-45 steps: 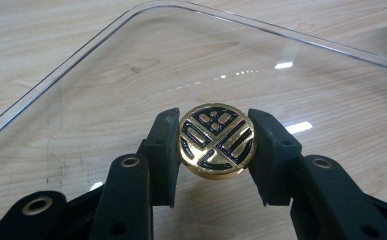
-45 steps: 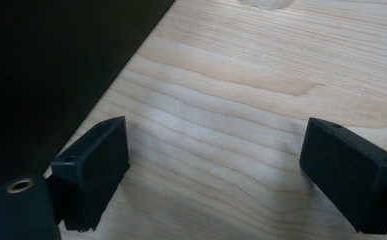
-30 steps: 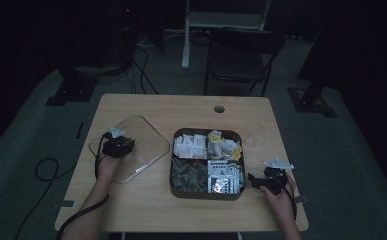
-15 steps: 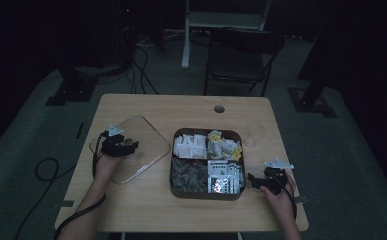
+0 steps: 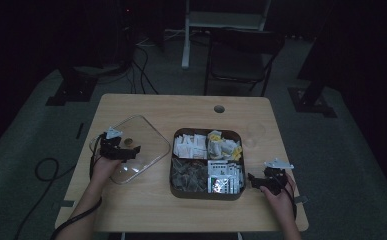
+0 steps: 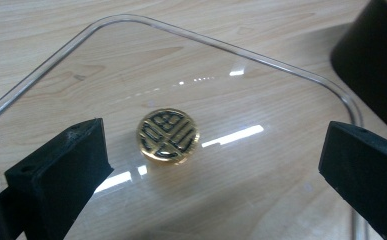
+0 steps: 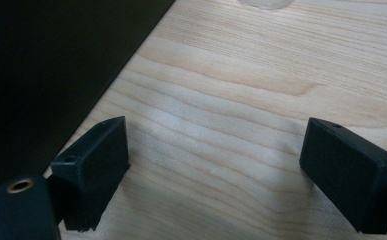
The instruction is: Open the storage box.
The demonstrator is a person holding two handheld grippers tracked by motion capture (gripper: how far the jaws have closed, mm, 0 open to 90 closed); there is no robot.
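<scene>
Table (image 5: 146, 210): a light wooden top with clear grain; it carries all the other things, and it has a small round hole (image 5: 219, 108) near the far edge.

Box (image 5: 180, 192): a dark square tray with rounded corners, in the middle of the table. It has four compartments with small packets, white ones at the far left, yellow and white ones at the far right, dark ones at the near left, silver ones at the near right. In the left gripper view its dark wall (image 6: 376, 60) stands at the upper right, just beside the lid's corner.

Glass lid (image 5: 148, 137): a clear, square plate with rounded corners and a thicker rim. It lies flat on the table, to the left of the box and close to it. The wood shows through it, and light streaks shine on its surface.

Knob (image 6: 167, 134): a small round golden button with a dark line pattern, in the centre of the lid.

Left gripper (image 5: 127, 149): it hangs above the lid. Its jaws have just been opening and now stand wide apart; the knob is between them, untouched.

Right gripper (image 5: 254, 179): it rests at the right side of the box, low over bare wood. Its jaws are spread and nothing is between them.
</scene>
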